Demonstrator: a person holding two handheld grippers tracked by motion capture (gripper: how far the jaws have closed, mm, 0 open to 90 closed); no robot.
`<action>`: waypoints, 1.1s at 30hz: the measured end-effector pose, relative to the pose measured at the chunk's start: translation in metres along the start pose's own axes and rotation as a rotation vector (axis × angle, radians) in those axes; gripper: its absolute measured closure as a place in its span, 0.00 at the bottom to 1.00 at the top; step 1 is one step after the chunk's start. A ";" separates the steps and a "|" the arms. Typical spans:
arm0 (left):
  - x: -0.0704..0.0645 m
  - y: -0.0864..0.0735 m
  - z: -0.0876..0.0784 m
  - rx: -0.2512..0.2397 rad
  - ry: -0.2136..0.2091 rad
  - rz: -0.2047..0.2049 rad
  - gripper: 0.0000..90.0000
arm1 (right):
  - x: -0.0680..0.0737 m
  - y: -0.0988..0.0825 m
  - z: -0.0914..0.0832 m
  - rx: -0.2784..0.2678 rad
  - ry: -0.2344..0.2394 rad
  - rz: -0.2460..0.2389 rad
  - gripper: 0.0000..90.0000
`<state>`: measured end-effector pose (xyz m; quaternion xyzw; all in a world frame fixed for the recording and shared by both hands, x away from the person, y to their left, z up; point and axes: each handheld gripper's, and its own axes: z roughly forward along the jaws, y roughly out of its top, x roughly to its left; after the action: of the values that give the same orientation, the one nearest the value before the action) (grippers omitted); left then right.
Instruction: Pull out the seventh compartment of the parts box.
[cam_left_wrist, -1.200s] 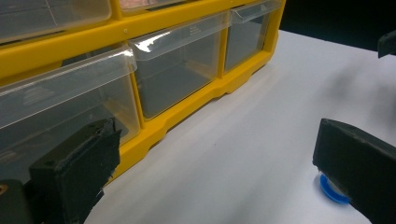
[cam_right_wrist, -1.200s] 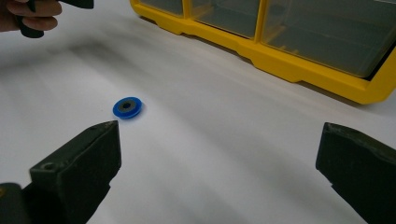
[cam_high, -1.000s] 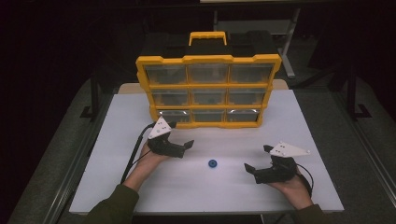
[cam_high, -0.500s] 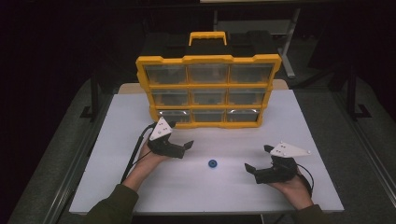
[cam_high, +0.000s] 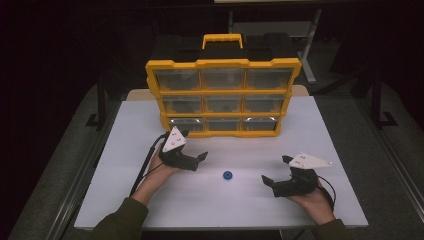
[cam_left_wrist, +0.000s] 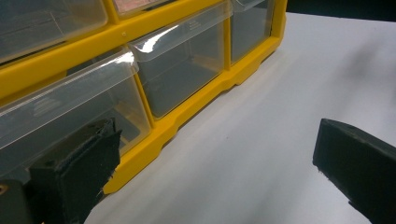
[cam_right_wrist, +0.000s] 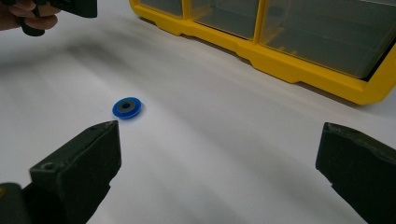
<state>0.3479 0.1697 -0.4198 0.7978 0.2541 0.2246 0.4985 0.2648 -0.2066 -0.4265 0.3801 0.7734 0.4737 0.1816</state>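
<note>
Your left tool (cam_high: 192, 159) rests low over the white worktop (cam_high: 125, 200) with its jaws spread wide and nothing between them. Just ahead of it and to its left stands the yellow drawer organizer (cam_high: 223, 64); in the left gripper view the bottom row of clear drawers (cam_left_wrist: 180, 65) runs away from the left jaw, and the bare worktop lies under the gap. The nearest drawer sits right behind that left jaw; whether they touch cannot be told.

Your right tool (cam_high: 277, 172) is also wide open and empty, held just above the worktop in your hand (cam_high: 312, 197). The small blue ring (cam_high: 227, 175) lies flat on the worktop ahead of this tool and toward its left jaw, near but clearly apart from it; in the right gripper view the ring (cam_right_wrist: 127, 107) sits just beyond the left jaw's tip, outside the gap. The organizer's yellow base (cam_right_wrist: 299, 70) runs across ahead of the right jaw, farther off.

From above, the ring lies between your two tools, a little nearer the left one, touching neither.
</note>
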 end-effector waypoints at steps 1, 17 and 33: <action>0.001 0.000 0.000 0.008 0.002 0.012 0.00 | 0.000 0.000 0.000 -0.001 -0.001 0.000 0.00; -0.001 -0.001 0.001 0.020 0.022 0.062 0.00 | -0.001 0.000 0.000 -0.005 0.002 0.003 0.00; -0.003 0.000 0.001 0.028 0.045 0.103 0.00 | -0.001 0.000 0.000 -0.004 0.002 0.001 0.00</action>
<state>0.3465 0.1674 -0.4208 0.8115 0.2269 0.2643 0.4692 0.2650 -0.2074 -0.4261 0.3798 0.7724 0.4758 0.1812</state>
